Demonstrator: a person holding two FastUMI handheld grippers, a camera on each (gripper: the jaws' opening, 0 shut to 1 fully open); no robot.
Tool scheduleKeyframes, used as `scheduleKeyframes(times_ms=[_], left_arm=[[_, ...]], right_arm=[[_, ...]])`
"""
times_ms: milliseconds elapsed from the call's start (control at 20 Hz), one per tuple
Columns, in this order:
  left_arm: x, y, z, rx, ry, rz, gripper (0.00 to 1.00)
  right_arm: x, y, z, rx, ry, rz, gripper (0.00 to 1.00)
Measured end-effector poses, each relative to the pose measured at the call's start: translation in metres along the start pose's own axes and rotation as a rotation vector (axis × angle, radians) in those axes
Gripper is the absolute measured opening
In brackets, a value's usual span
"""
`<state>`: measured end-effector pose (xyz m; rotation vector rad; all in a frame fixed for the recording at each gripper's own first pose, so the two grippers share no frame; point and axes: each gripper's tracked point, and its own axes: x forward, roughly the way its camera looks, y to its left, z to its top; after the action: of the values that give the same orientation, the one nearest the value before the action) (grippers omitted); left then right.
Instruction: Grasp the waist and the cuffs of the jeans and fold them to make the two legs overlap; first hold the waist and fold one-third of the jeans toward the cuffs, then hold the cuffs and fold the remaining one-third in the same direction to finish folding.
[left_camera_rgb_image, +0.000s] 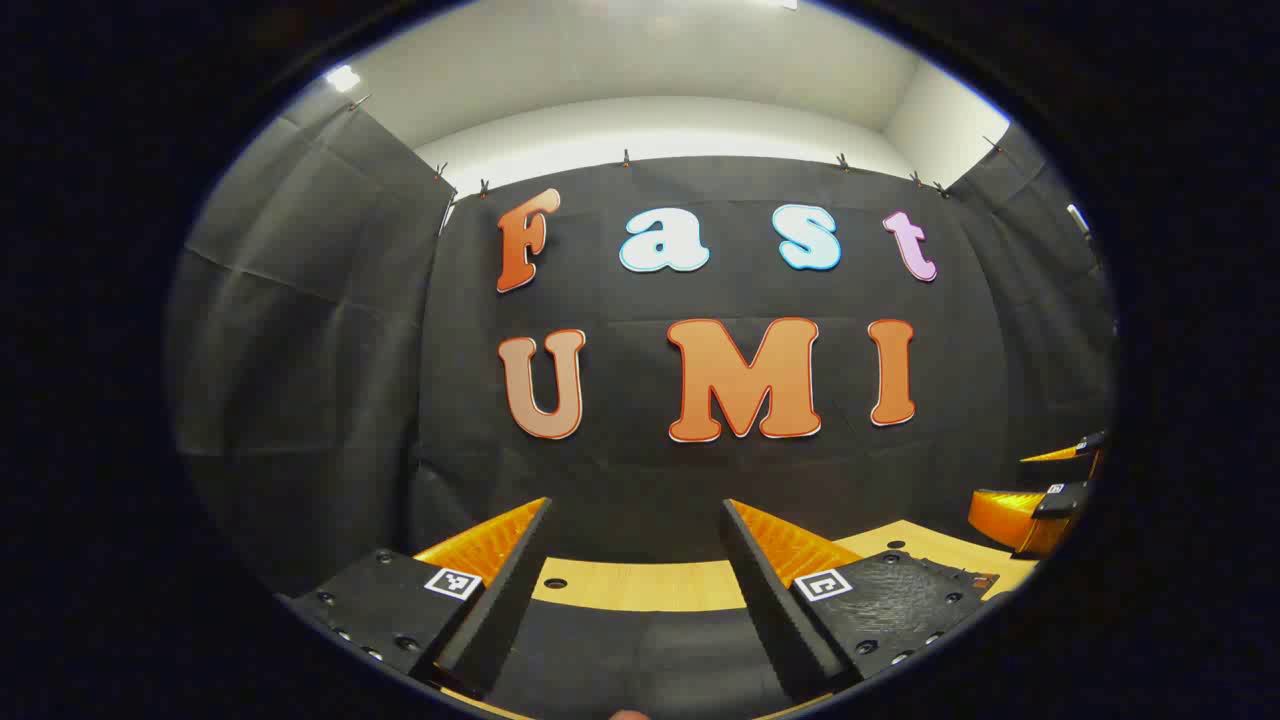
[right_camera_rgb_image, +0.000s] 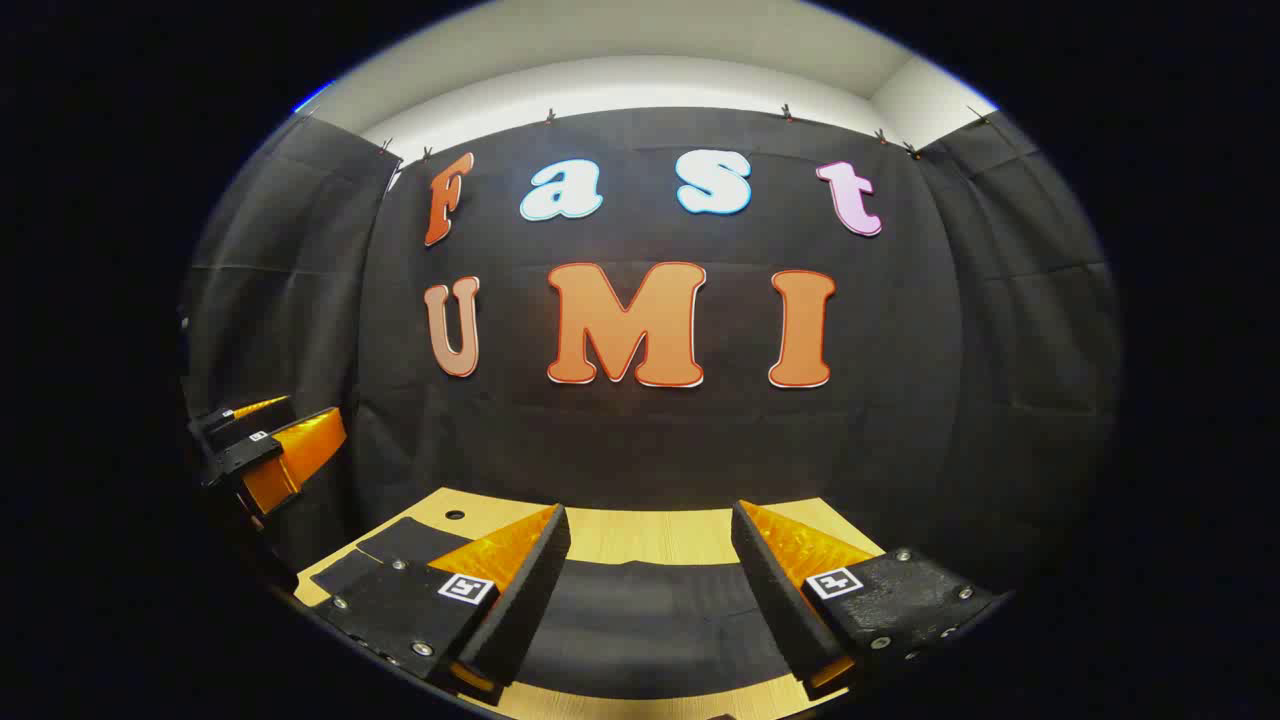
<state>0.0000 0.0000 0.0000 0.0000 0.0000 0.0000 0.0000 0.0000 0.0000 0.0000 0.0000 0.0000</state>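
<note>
- Left gripper (left_camera_rgb_image: 636, 520): wedge-shaped ribbed fingers spread wide, holding nothing.
- Right gripper (right_camera_rgb_image: 650, 525): likewise wide apart and empty.
- Dark, smooth jeans (right_camera_rgb_image: 640, 625) lie flat at 6 o'clock on the pale wood-grain table (right_camera_rgb_image: 650, 530).

dark jeans (right_camera_rgb_image: 640, 620) — lying flat on pale wooden table (right_camera_rgb_image: 650, 530), unfolded state unclear

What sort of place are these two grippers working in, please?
Most likely a small recording booth, not a home: black cloth clipped up as walls on three sides, a pale wooden table against the back wall, and dark jeans lying on it below the open left gripper and right gripper.
</note>
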Motion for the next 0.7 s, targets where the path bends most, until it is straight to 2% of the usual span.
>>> scheduleKeyframes(times_ms=[150,200,400,650,700], left_arm=[[0.018,-0.006,-0.009,0.0,0.037,0.033,0.96],[0.023,-0.006,-0.004,0.0,0.025,0.048,0.98],[0.03,-0.012,-0.005,0.001,-0.01,0.088,0.97],[0.031,-0.014,-0.015,0.031,-0.014,0.141,0.96],[0.031,-0.014,-0.016,0.034,-0.008,0.143,0.96]], right_arm=[[0.015,-0.005,0.001,-0.022,-0.016,0.038,1.0],[0.02,-0.008,0.002,-0.015,-0.022,0.048,0.98],[0.039,-0.026,-0.006,0.014,-0.013,0.07,0.98],[0.058,-0.047,-0.019,0.013,-0.001,0.08,1.0],[0.06,-0.051,-0.024,0.01,0.01,0.073,0.98]])
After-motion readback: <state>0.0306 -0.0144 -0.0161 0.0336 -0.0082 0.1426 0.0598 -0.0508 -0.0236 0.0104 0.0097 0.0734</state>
